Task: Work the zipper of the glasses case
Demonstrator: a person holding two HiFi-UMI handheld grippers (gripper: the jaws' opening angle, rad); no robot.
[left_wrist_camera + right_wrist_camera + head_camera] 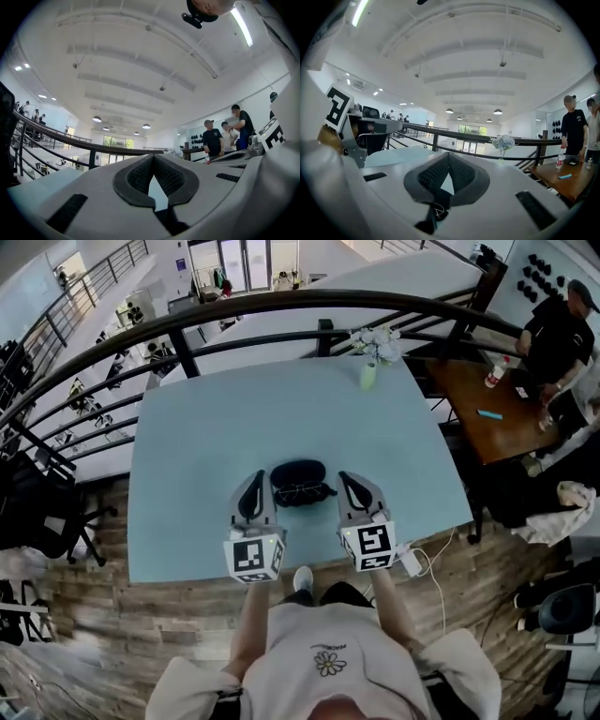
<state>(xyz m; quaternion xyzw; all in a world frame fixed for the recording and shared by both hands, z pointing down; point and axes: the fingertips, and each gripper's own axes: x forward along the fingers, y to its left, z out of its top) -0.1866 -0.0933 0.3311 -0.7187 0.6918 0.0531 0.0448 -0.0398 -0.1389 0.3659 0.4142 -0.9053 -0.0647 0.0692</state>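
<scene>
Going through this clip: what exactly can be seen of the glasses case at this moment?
The glasses case is a dark, rounded oval that looks soft-shelled. It lies flat near the front edge of the pale blue table, long side facing the person, between the left gripper and the right gripper. A small tab sticks out at its right end. Whether it is zipped, or touched by either gripper, cannot be made out.

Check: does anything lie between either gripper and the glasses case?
Nothing visible does. The glasses case lies on the table directly between the left gripper and right gripper, both shut, close beside each. The flower vase stands at the far edge, well clear.
</scene>
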